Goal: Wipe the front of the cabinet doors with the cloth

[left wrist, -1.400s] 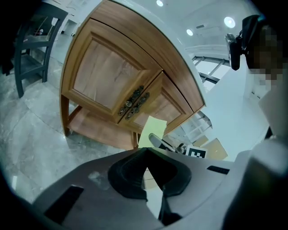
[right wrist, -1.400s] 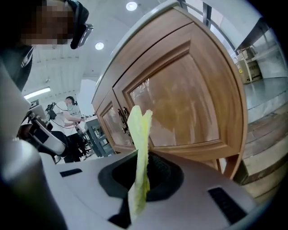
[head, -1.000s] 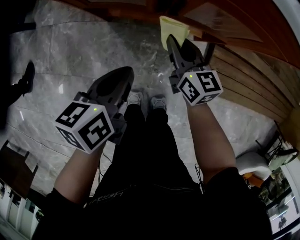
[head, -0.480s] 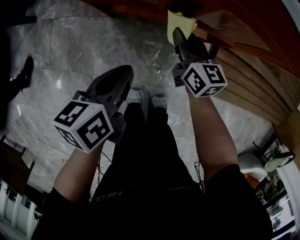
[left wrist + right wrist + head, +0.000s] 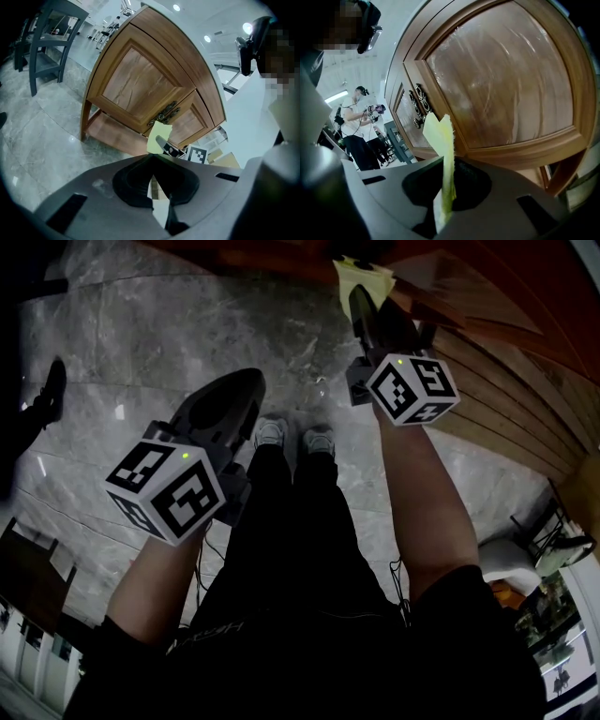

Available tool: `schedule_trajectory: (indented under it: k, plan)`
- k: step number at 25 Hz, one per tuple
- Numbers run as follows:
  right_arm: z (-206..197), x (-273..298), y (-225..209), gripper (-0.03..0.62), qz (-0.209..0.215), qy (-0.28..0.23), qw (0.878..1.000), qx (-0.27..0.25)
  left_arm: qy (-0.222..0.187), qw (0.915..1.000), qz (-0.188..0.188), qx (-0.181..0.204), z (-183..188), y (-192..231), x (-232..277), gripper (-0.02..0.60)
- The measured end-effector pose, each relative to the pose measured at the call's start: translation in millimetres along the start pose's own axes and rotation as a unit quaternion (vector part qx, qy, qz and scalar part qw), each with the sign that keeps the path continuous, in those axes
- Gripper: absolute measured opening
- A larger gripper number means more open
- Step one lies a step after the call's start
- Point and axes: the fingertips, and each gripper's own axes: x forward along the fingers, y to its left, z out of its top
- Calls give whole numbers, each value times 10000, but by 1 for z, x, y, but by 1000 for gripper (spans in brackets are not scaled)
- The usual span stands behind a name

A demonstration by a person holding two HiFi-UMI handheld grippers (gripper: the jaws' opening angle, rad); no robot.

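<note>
1. My right gripper has its jaws closed on the yellow cloth. The cloth stands up out of the jaws as a thin folded edge.
2. I see the cloth held up in front of the wooden cabinet, just beside the cabinet's 2 dark metal handles, where its 2 doors meet. I cannot tell whether the cloth touches the wood.
3. In the left gripper view the cloth shows just below the cabinet's handles. The right gripper's marker cube sits lower, toward the cabinet's base.
4. My left gripper has its jaws brought together with nothing between them. It hangs well apart from the cabinet, over the grey marble floor, with its tip pointing toward the cabinet.
5. Each cabinet door has a raised frame around a flat wooden panel. Under the doors the cabinet stands on legs, with a low shelf between them.
6. In the head view, 2 pale shoes rest on the floor in front of the cabinet, between my 2 grippers.
7. A dark chair stands on the floor well apart from the cabinet, off its left side in the left gripper view.
8. In the right gripper view another person, in a white top and dark trousers, stands beyond the cabinet's left edge.
</note>
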Motion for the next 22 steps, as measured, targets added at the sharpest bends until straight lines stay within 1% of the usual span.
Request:
schedule_trajectory:
  k: [10,22]
  plan:
    - [-1,-13,-22,41,-184,-91,9998,56,134,9998,-94,91,-6,-12,17,6]
    - [8,-49,-57,41,-438,-283,9985,156,284,9991,-186,245,-22,-42,34,6]
